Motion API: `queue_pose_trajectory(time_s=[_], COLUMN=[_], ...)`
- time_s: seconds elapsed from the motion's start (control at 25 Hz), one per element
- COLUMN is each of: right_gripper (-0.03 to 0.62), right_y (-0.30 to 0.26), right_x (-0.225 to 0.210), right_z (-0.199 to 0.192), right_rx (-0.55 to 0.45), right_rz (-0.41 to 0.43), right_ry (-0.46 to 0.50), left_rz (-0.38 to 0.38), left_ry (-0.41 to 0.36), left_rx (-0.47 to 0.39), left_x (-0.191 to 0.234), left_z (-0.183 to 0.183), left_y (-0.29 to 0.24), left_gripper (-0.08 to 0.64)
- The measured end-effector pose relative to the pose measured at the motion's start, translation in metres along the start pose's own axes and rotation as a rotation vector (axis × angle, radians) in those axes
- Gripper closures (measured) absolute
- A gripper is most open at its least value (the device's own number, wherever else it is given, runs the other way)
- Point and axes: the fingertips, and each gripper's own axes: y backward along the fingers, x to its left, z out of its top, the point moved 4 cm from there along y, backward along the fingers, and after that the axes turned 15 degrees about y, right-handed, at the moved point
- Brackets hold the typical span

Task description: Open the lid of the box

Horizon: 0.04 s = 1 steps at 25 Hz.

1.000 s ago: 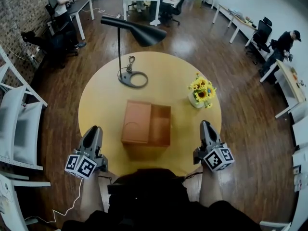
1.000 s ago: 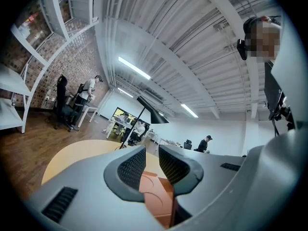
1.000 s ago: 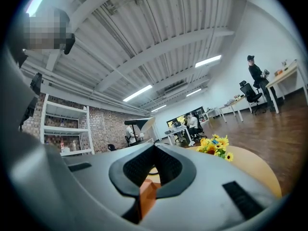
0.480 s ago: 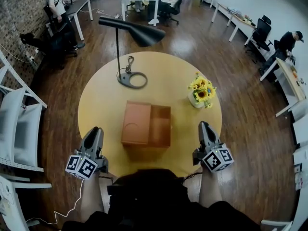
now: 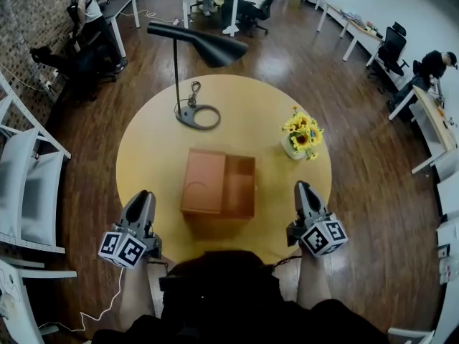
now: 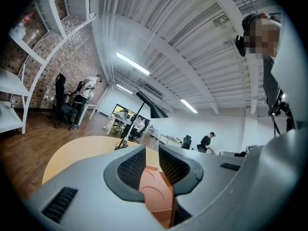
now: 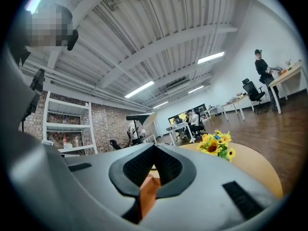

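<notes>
An orange-brown box stands in the middle of the round yellow table. Its left half is a lighter panel with a curved mark, and its right half looks darker and lower. My left gripper hovers at the table's near-left edge, left of the box, shut and holding nothing. At the near-right edge my right gripper is also shut and empty, apart from the box. In the left gripper view the box shows just beyond the jaws. A corner of the box shows past the right gripper's jaws.
A black desk lamp stands at the table's far left, its shade overhanging the edge. A pot of sunflowers sits at the right. White shelving stands to the left. People work at desks at the back and far right.
</notes>
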Motion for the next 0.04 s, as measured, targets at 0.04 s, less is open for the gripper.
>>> queue_pose_trajectory(time_s=[0.04], right_gripper=[0.591], right_y=[-0.0003], right_x=[0.0003], right_z=[-0.0003], right_rx=[0.003], right_rz=[0.001], right_ry=[0.001], left_rz=[0.001], left_ry=[0.0], left_rx=[0.003], left_x=[0.0005], left_z=[-0.0006], left_y=[0.0001], left_gripper=[0.482])
